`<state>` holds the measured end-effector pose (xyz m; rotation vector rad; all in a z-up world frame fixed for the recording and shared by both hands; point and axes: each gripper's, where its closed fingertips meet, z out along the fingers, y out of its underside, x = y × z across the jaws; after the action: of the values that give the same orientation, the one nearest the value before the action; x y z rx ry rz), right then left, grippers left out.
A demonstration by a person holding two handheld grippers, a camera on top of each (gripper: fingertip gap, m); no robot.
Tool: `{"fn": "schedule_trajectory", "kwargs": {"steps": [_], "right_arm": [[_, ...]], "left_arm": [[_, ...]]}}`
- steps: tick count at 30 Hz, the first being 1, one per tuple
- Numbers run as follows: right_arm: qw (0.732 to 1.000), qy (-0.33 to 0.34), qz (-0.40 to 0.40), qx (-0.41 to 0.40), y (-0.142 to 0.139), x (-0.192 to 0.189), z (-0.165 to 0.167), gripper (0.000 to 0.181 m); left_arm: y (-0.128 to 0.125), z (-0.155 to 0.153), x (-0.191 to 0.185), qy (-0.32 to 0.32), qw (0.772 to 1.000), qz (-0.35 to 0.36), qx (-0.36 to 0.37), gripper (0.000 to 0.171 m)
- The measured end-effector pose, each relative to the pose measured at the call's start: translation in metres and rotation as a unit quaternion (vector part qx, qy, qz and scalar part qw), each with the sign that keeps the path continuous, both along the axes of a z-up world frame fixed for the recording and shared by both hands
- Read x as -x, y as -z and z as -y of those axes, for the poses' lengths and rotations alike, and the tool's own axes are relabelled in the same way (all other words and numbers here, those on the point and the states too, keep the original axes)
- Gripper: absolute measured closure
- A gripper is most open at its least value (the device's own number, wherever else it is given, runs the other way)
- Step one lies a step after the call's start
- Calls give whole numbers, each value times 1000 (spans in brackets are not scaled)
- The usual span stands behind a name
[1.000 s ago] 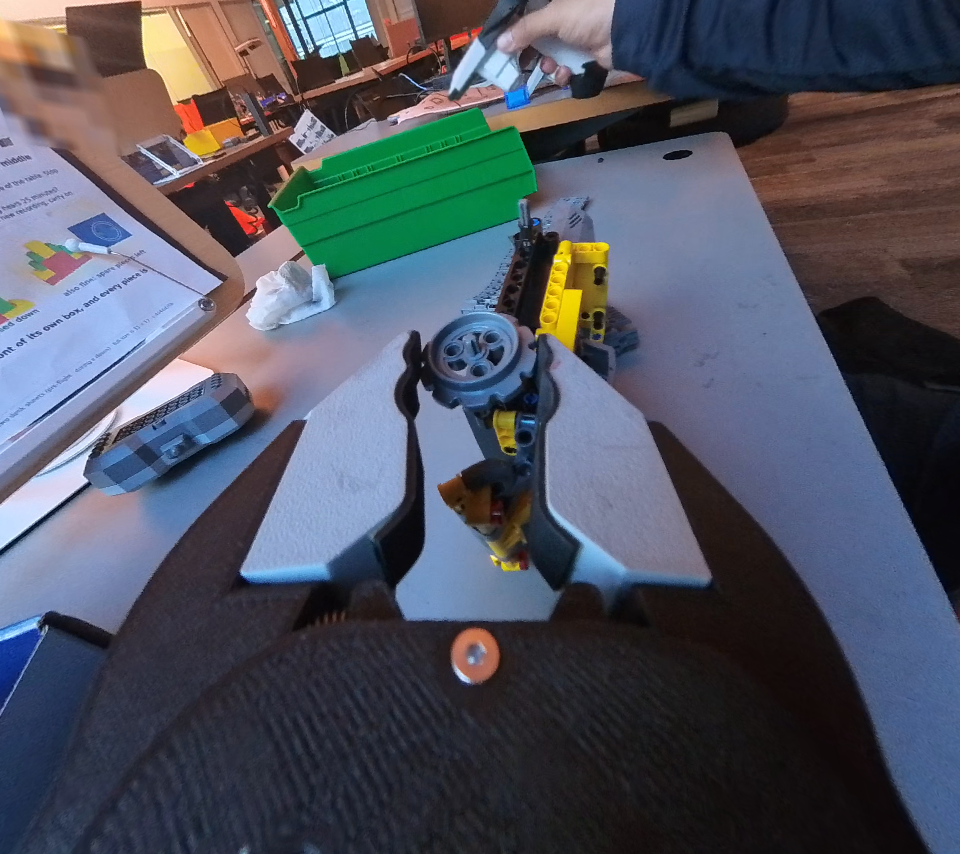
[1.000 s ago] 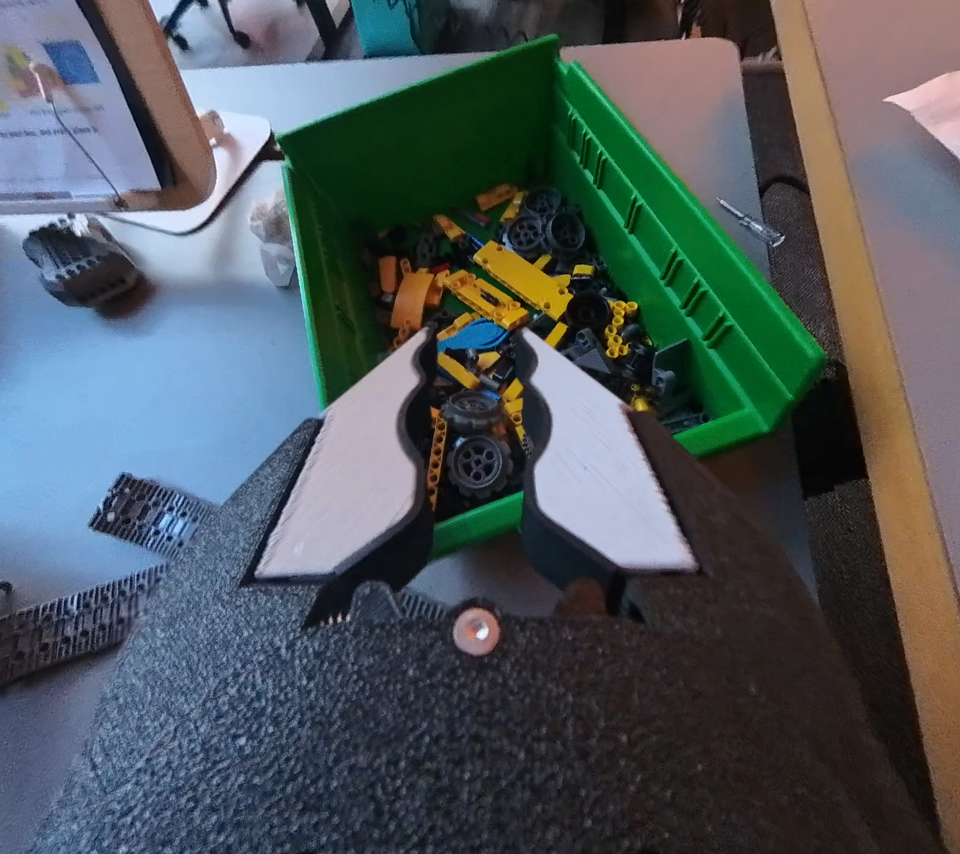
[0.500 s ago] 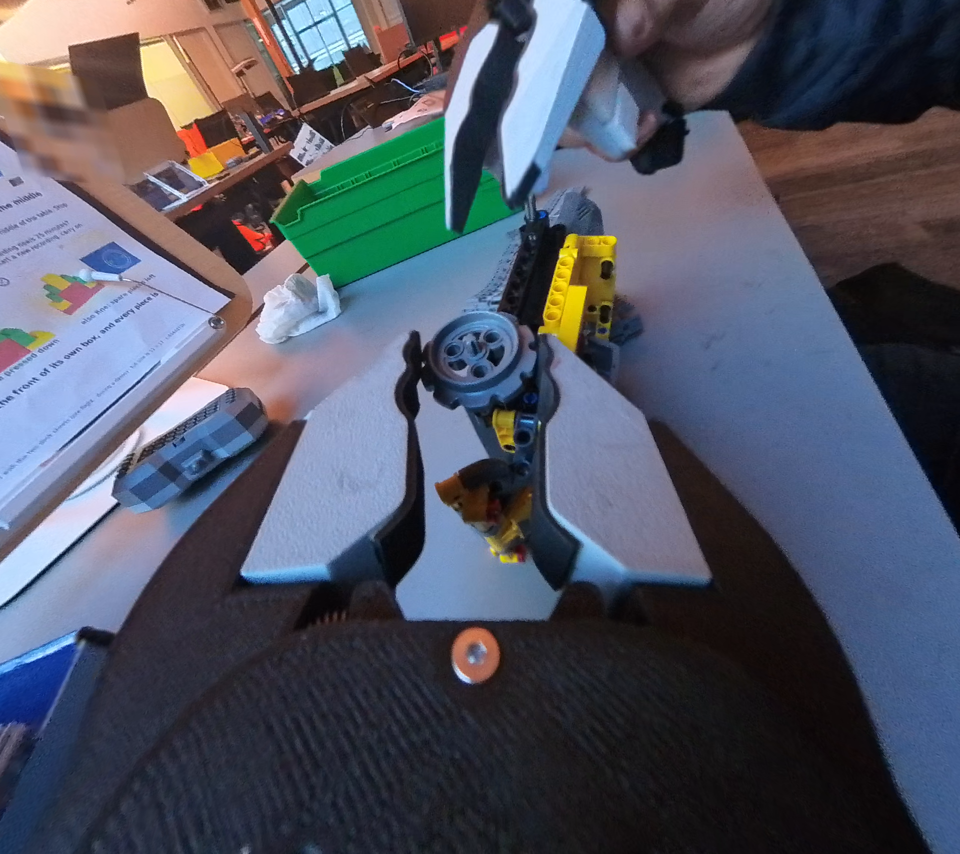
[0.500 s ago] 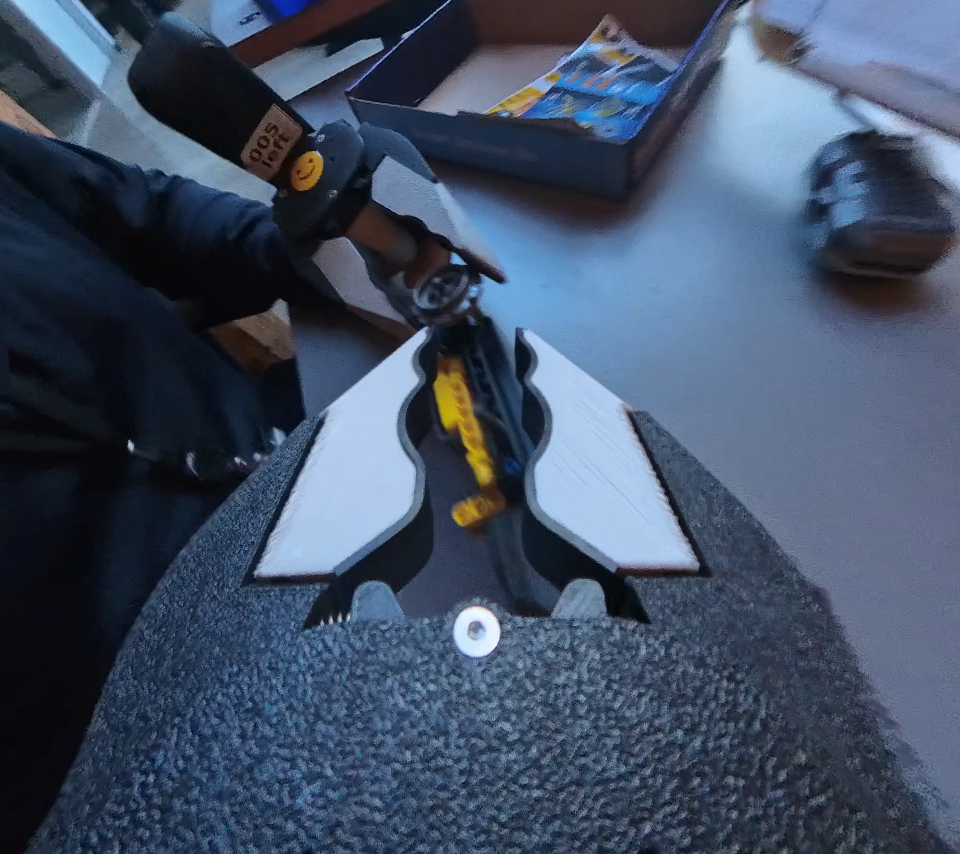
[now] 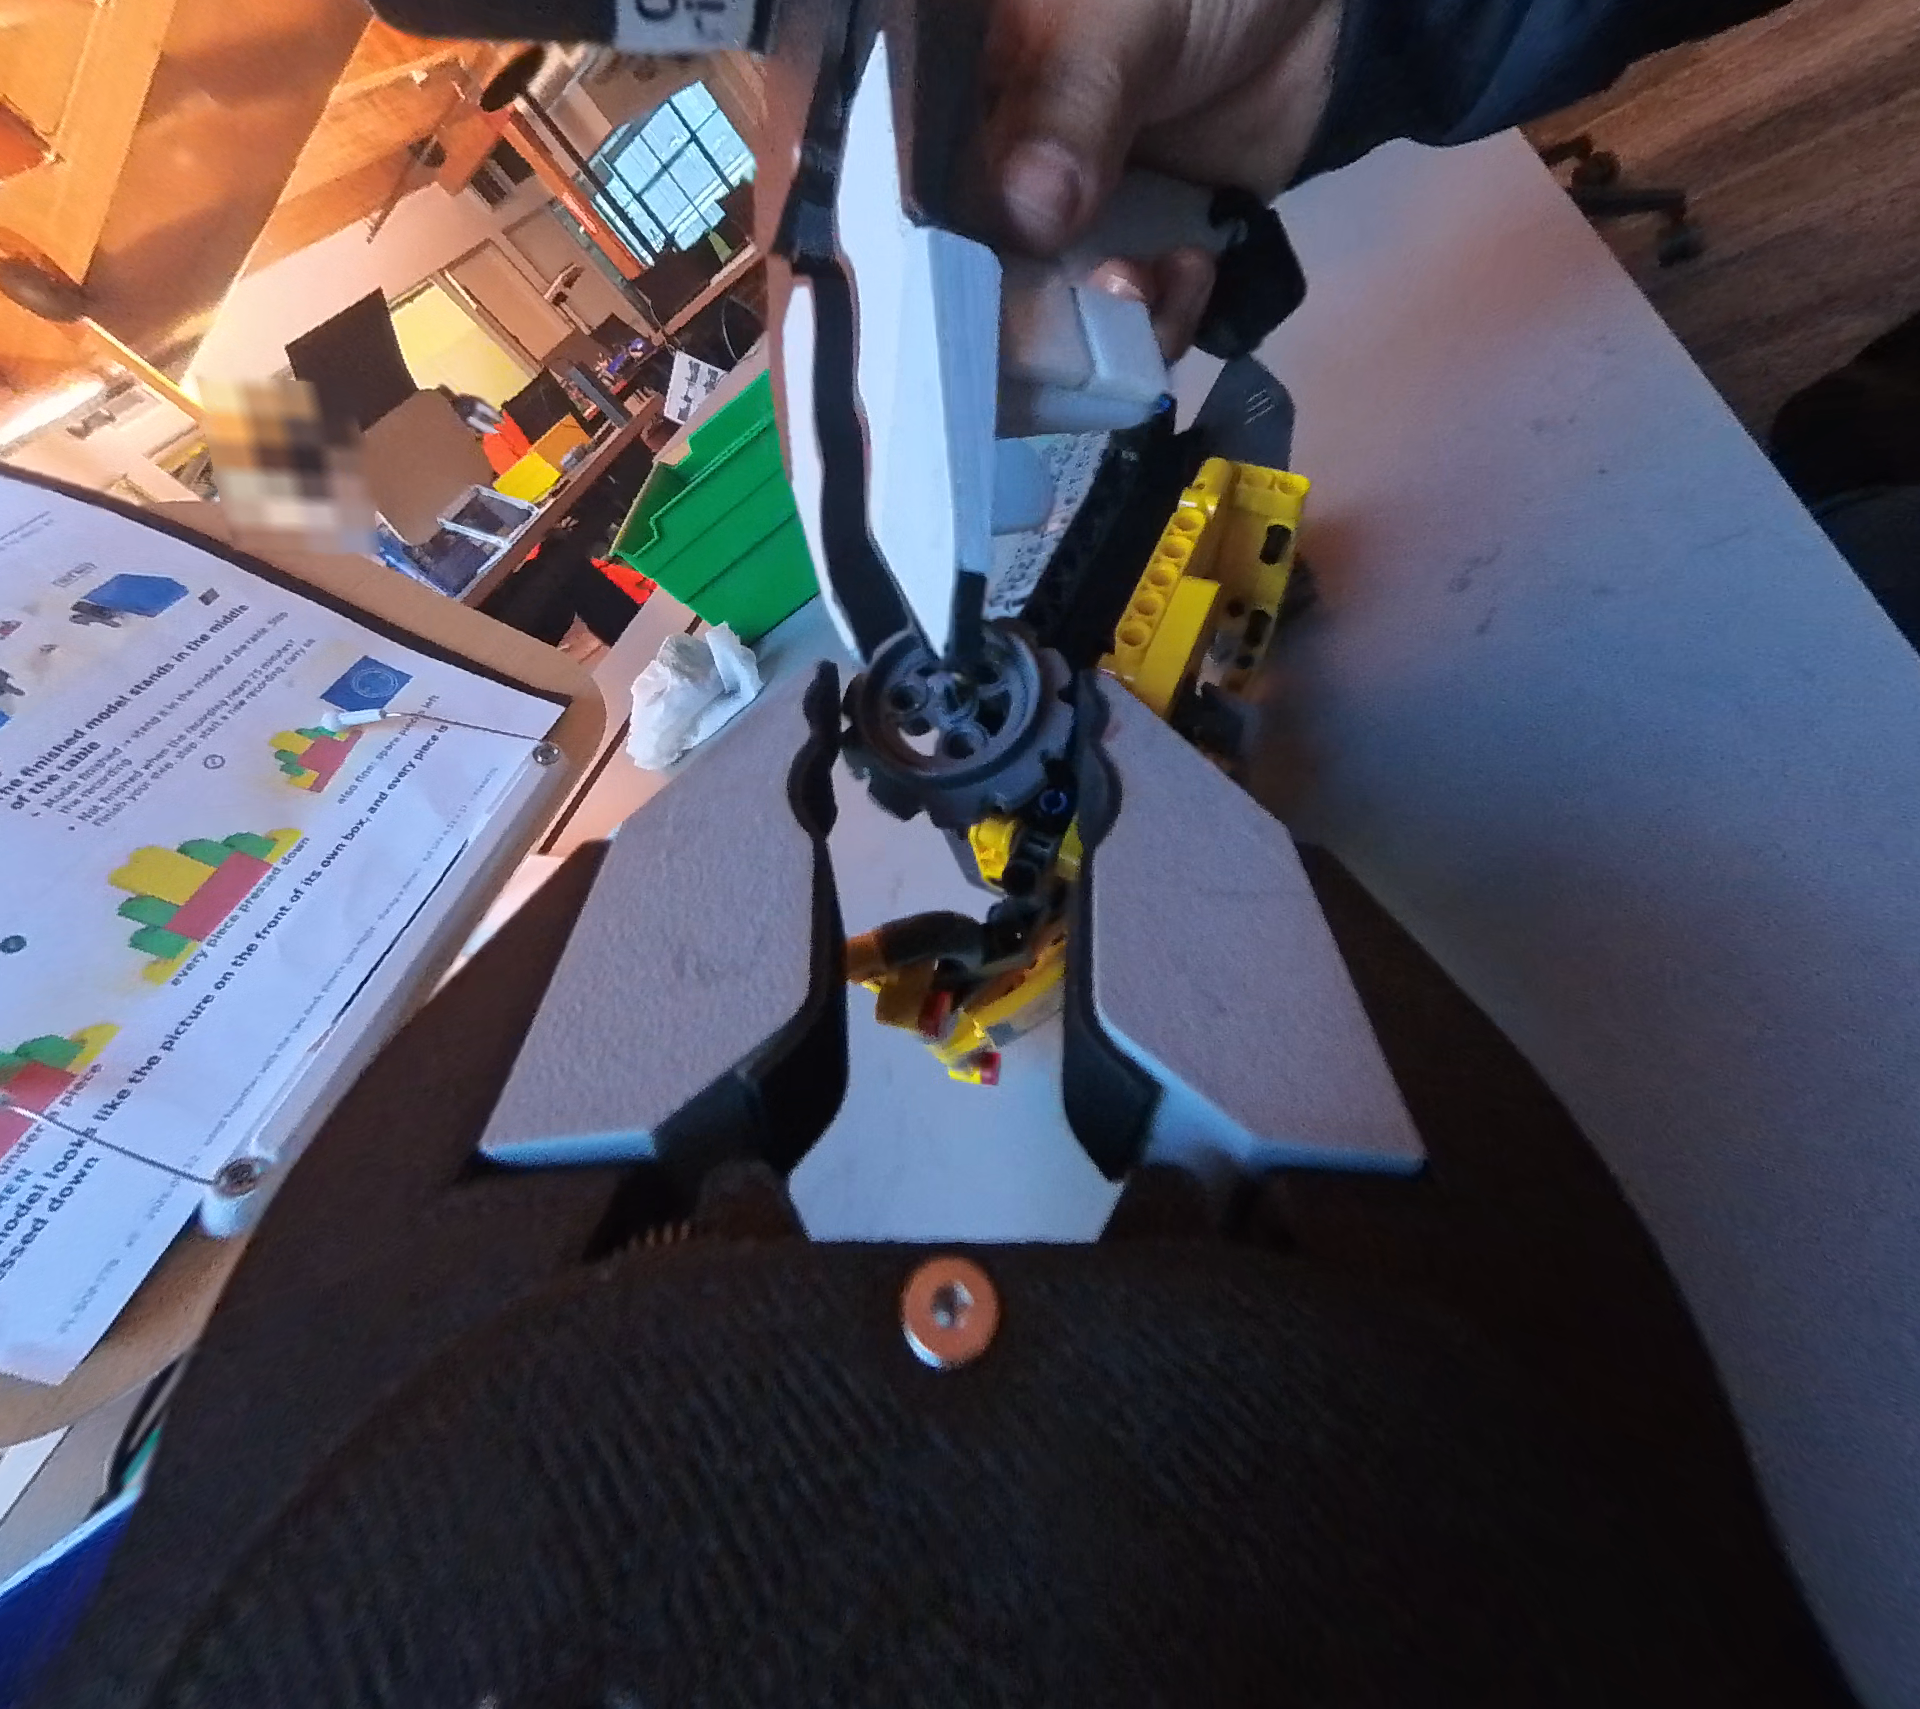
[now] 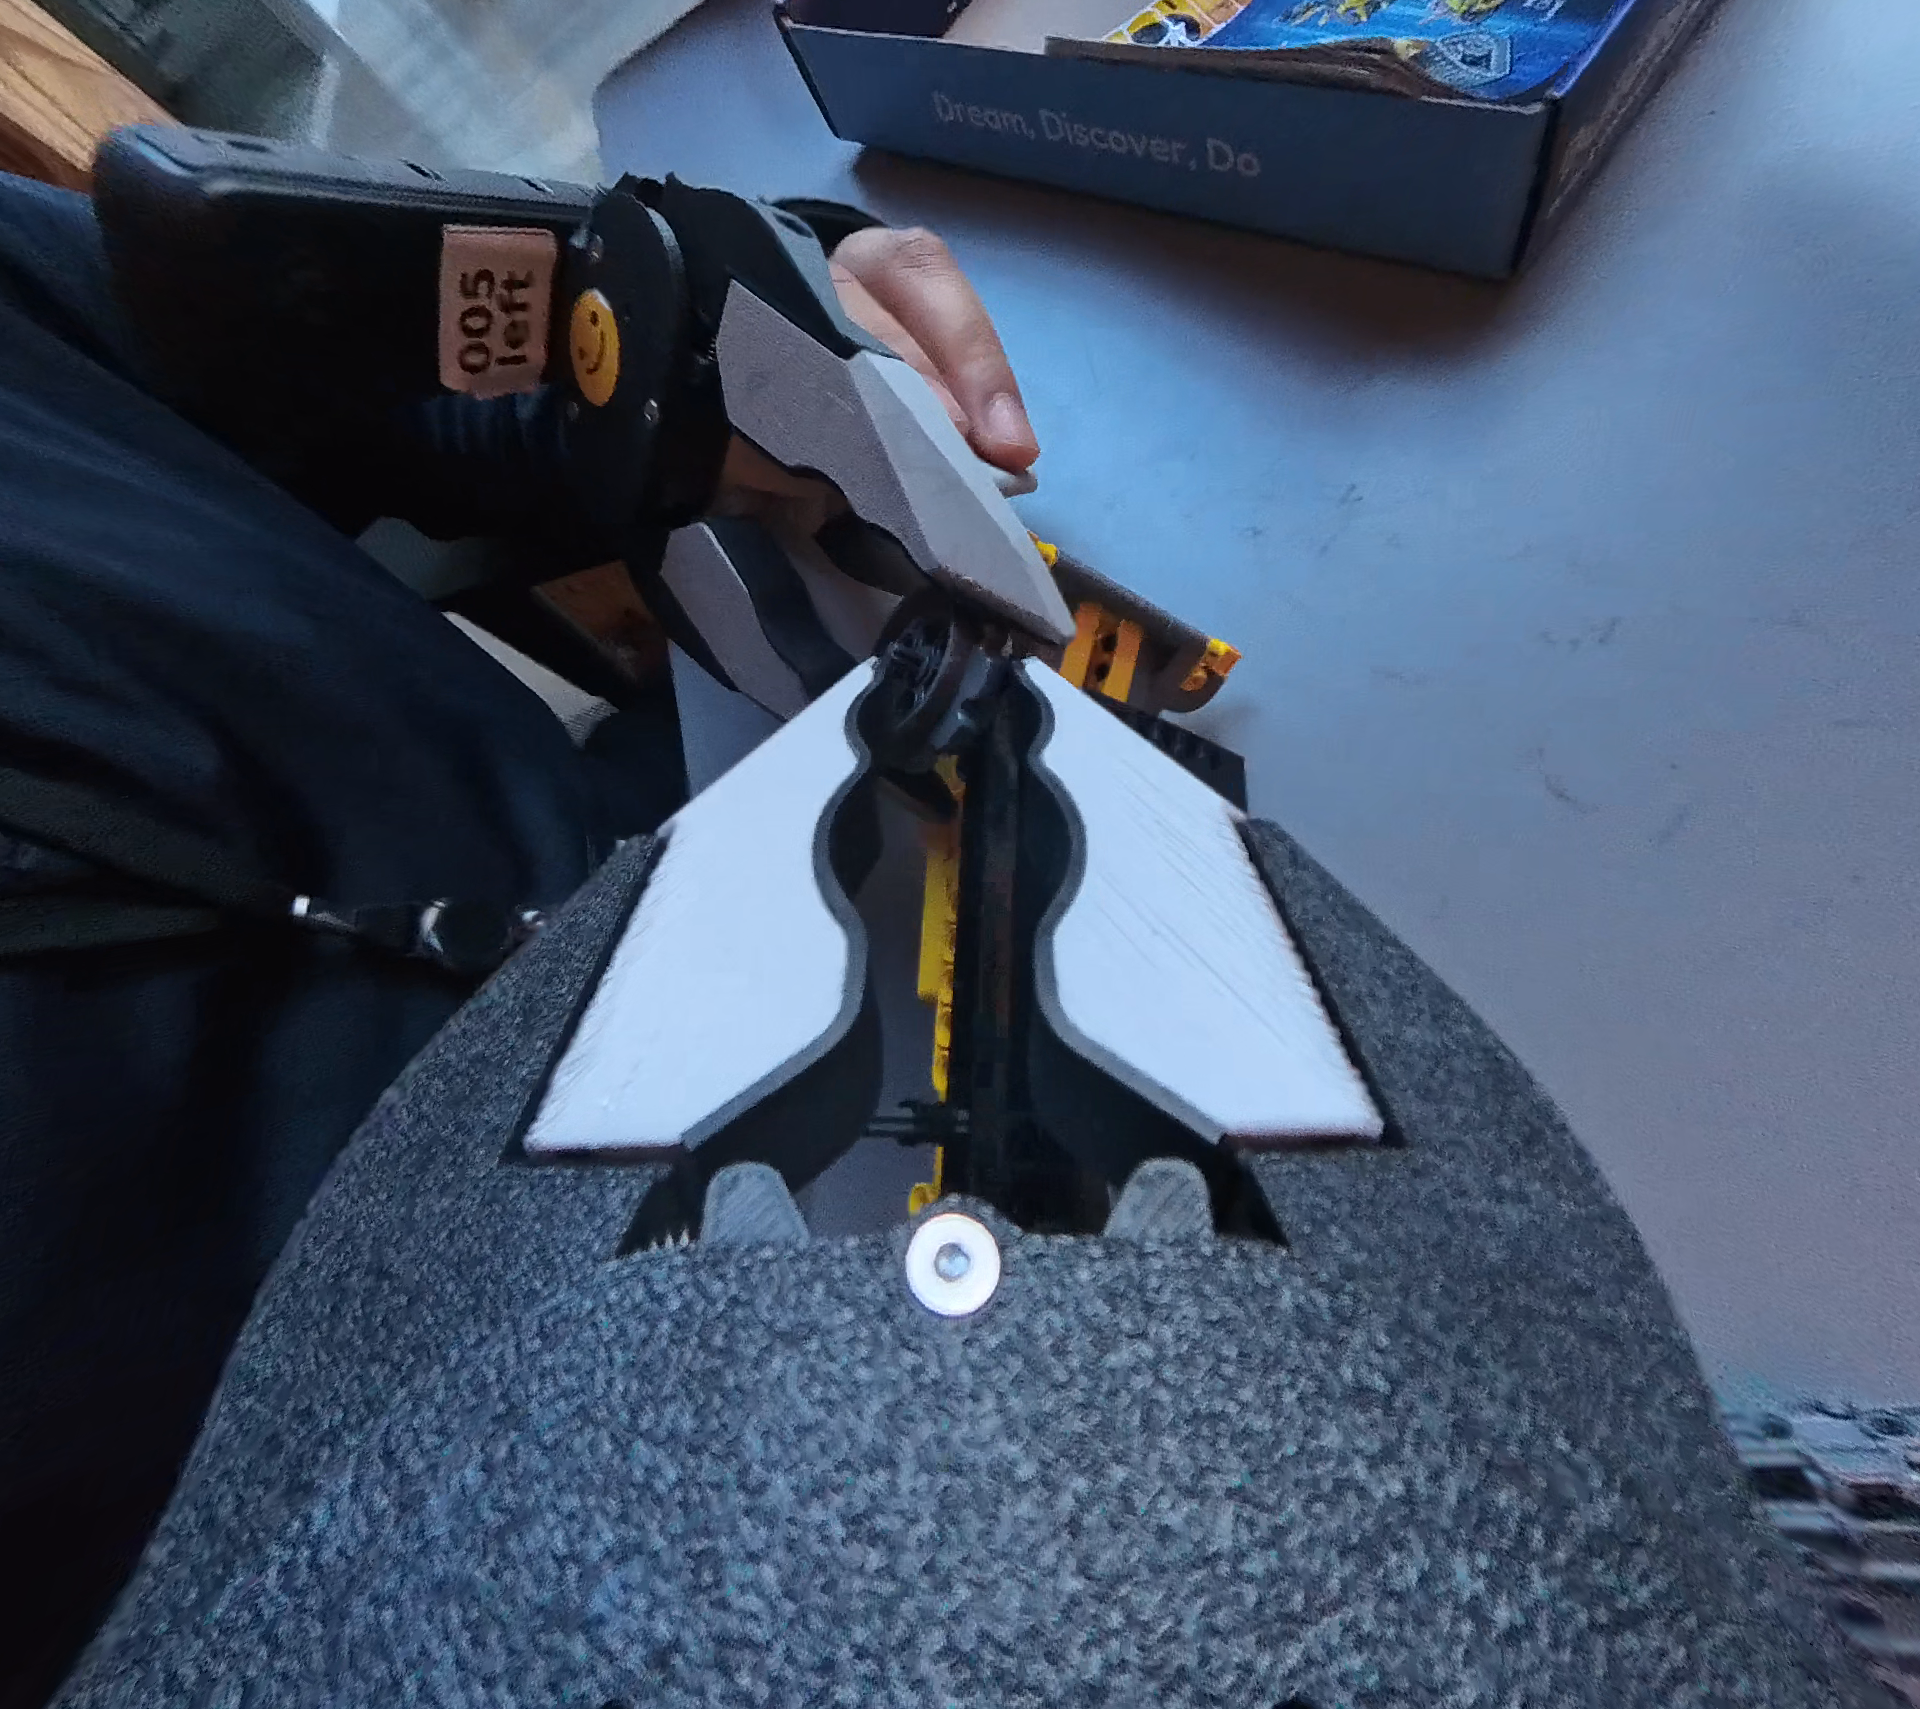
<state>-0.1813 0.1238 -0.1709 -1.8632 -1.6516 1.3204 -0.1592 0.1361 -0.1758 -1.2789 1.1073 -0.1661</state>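
My left gripper [image 5: 954, 724] is shut on a grey wheel [image 5: 951, 740] at the near end of a yellow and black brick model [image 5: 1205, 579]. The rest of the model lies on the grey table [image 5: 1558, 724]. My right gripper [image 5: 914, 657] comes down from above, and its tips meet the wheel's face. Its jaws are nearly shut on what looks like a small black pin [image 5: 969, 615]. In the right wrist view my right gripper [image 6: 948, 672] points at the wheel [image 6: 920, 693]. The left gripper's fingers [image 6: 894, 464] clamp the wheel from the left, and the model [image 6: 1101, 651] runs beneath.
A green bin [image 5: 727, 527] stands at the back. A crumpled white tissue [image 5: 686, 693] lies in front of it. A wooden board with printed sheets [image 5: 260, 828] is on the left. An open blue box with a booklet [image 6: 1195, 142] lies on the table. Grey track links [image 6: 1829, 1472] lie at the lower right. My left and right fingertips are right by each other.
My right gripper has left the green bin, swung over the model and come down onto the wheel. My left gripper has kept its hold on the wheel.
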Motion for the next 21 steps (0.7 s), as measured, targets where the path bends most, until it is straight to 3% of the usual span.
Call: {"fn": "schedule_trajectory", "kwargs": {"steps": [4,7,9,15,21], "right_arm": [[998,-3,-10,60,2,-2,-2,170],[999,-25,-4,38,5,1,2,171],[999,-38,-10,24,4,3,5,171],[997,-69,-39,22,1,16,20,175],[997,-72,-30,-8,-5,9,18,174]], "left_arm": [[6,3,-1,31,998,24,54,127],[23,4,0,59,990,22,125,123],[27,8,-1,86,985,19,151,129],[28,17,-9,110,984,9,141,130],[25,10,-5,62,994,-47,77,131]]}}
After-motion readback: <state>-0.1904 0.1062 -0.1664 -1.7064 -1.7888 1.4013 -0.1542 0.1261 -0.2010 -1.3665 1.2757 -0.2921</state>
